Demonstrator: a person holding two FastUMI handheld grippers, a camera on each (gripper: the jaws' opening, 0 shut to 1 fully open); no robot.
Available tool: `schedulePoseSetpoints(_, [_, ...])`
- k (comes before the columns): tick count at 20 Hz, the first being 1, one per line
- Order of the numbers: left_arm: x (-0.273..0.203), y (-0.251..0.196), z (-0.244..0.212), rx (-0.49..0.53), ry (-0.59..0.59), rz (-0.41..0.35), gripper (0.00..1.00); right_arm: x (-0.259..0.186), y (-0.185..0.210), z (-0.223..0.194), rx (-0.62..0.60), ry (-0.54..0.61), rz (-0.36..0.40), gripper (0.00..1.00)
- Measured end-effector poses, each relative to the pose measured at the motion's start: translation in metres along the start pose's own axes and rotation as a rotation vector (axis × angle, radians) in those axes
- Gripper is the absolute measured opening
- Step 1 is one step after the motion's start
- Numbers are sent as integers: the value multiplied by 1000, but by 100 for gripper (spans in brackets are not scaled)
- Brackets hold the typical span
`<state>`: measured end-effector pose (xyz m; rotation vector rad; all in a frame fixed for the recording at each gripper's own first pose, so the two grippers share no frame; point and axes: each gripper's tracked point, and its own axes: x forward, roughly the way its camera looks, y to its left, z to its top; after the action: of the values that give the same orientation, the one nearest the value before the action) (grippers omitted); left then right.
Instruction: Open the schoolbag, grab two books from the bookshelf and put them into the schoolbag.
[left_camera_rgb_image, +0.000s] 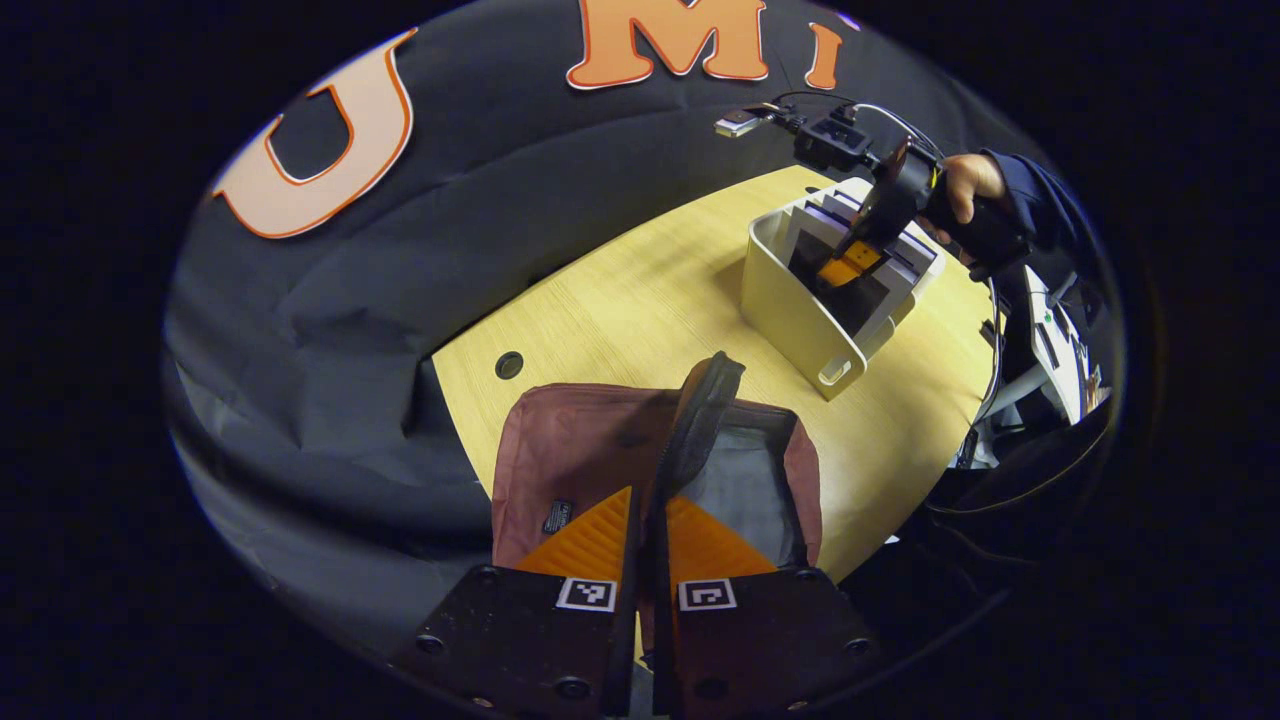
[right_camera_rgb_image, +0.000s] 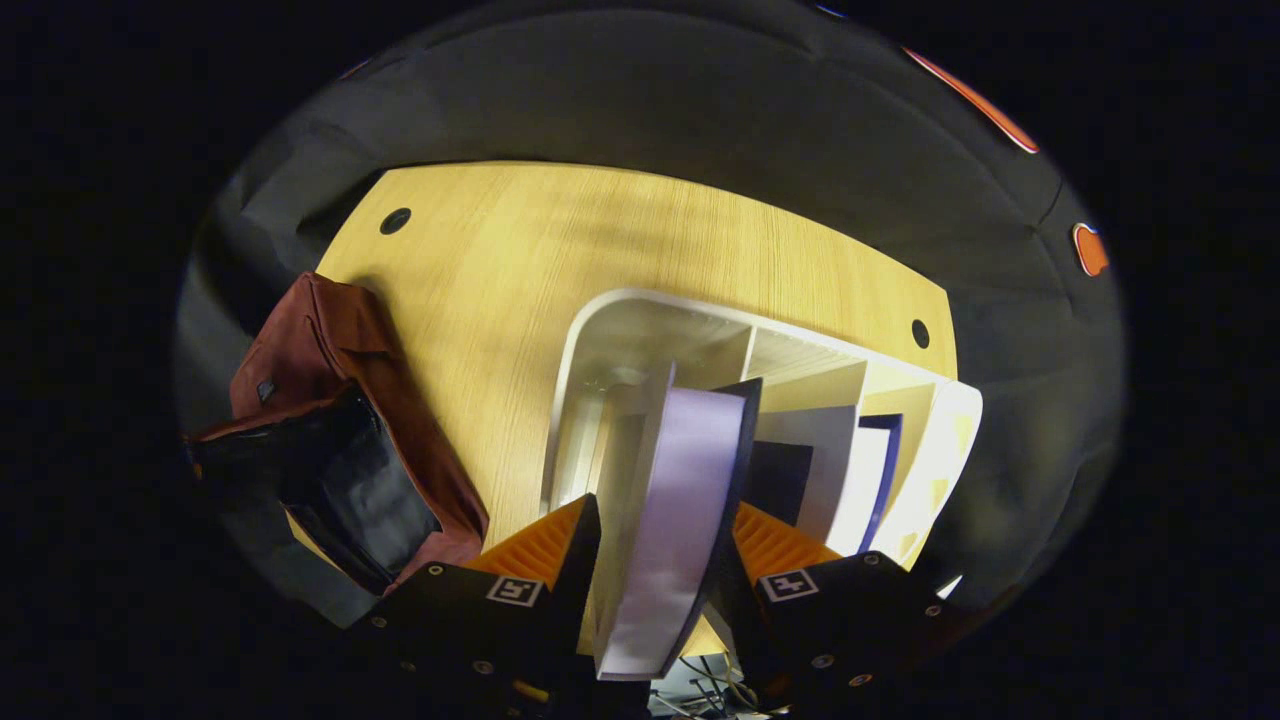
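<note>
Pinching the dark rim (left_camera_rgb_image: 700, 420) of the schoolbag (left_camera_rgb_image: 580, 460), the left gripper (left_camera_rgb_image: 650, 520) has its fingers nearly closed on that edge, holding the mouth open on the near end of the wooden table (left_camera_rgb_image: 640, 290). Farther along, the right gripper (right_camera_rgb_image: 660, 540) is clamped around a pale book (right_camera_rgb_image: 680, 500) standing in the white bookshelf (right_camera_rgb_image: 600, 330), fingers set against both covers. Other books (right_camera_rgb_image: 850, 470) stand upright in the compartments beside it. A hand (left_camera_rgb_image: 968, 182) grips its handle.

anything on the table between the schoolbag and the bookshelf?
Nothing: bare light wooden tabletop separates the dark red fabric schoolbag from the white plastic bookshelf, in the right gripper view; the left gripper view agrees.
</note>
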<state>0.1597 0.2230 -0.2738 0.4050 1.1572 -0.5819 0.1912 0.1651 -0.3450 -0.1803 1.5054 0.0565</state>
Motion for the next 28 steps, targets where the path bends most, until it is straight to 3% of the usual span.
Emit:
schedulePoseSetpoints(1, [1,-1,-4,-7,11,-11,4,5,5,-4,21,20,21,57])
schedulePoseSetpoints(5, [8,-1,-9,-29,29,-38,1,8,12,-4,47,40,56,45])
schedulePoseSetpoints(6, [10,-1,-10,-35,34,-46,1,7,13,-3,42,40,60,35])
schedulePoseSetpoints(7, [12,-3,-11,-40,41,-55,1,7,14,-5,43,45,61,43])
schedulePoseSetpoints(13, [16,-3,-10,-46,54,-81,1,-26,10,-8,53,10,140,40])
schedulePoseSetpoints(22, [12,1,-7,-50,57,-75,1,-127,-28,-5,133,-179,237,40])
schedulePoseSetpoints(28, [13,2,-7,-52,60,-67,1,-204,-4,-16,133,-329,380,40])
